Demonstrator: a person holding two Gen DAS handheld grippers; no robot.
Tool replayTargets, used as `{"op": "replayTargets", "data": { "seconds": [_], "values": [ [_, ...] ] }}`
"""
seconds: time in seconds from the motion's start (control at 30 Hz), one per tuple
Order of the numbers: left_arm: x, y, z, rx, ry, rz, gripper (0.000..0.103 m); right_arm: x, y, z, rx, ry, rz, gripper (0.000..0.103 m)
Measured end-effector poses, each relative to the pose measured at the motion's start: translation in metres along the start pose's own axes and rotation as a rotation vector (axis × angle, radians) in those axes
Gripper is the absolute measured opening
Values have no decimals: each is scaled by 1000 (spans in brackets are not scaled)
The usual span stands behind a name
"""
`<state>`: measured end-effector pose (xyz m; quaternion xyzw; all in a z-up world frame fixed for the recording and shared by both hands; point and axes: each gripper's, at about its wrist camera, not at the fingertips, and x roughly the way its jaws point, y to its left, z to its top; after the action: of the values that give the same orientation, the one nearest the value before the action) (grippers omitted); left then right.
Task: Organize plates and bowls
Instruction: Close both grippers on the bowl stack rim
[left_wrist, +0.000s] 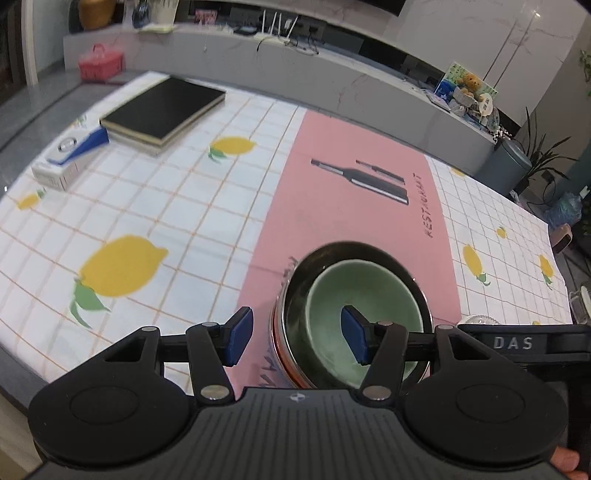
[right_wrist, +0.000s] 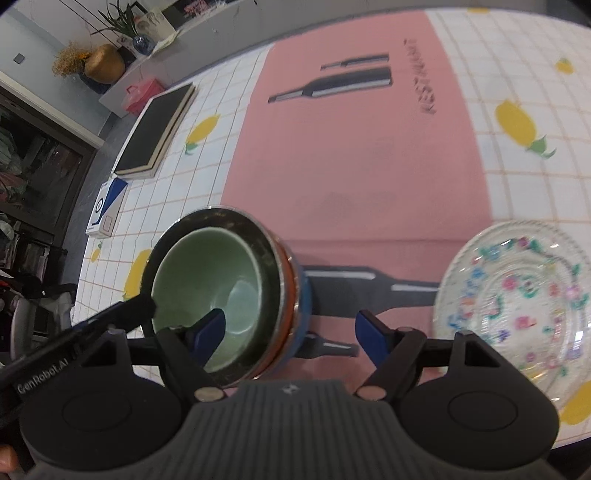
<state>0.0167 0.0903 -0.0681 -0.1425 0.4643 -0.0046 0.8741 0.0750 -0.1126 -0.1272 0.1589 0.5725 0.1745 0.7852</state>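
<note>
A green bowl (left_wrist: 360, 295) sits nested inside a larger metal bowl (left_wrist: 295, 295), both mouth-up on the pink placemat (left_wrist: 354, 206) near the table's front edge. Being round, they have no long axis to speak of; in the right wrist view the pair (right_wrist: 207, 280) appears tipped, mouths leaning toward the camera, though the fisheye may account for that. The metal bowl (right_wrist: 273, 258) shows an orange band and a blue base below its rim. To its right, apart from it, lies one clear glass plate (right_wrist: 513, 295) with a coloured flower pattern, flat, partly on the placemat and partly on the lemon-print tablecloth (left_wrist: 147, 206).

Count: two bowls, one plate. Farther back on the cloth are one black book (left_wrist: 162, 109) and one blue-and-white box (left_wrist: 70, 162) just beside it.

The left gripper (left_wrist: 297, 334) hangs over the bowls from the near side, its jaws spread wide and holding nothing; one blue pad (left_wrist: 240, 332) is outside the metal bowl's left wall, the other over the green bowl's hollow, so the fingers straddle the nested rims. Whether the pads touch is unclear.

The right gripper (right_wrist: 291, 334) is likewise wide open and empty, its left finger above the green bowl's interior, its right finger over the placemat between bowl and plate.
</note>
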Motion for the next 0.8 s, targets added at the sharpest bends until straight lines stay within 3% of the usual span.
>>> {"op": "replayTargets", "data": {
  "seconds": [0.4, 0.8],
  "values": [
    [25, 23, -6, -118, 68, -40, 65, 31, 4, -3, 21, 70, -3, 76],
    [50, 43, -11, -271, 99, -136, 64, 44, -14, 1, 107, 54, 41, 68]
  ]
}}
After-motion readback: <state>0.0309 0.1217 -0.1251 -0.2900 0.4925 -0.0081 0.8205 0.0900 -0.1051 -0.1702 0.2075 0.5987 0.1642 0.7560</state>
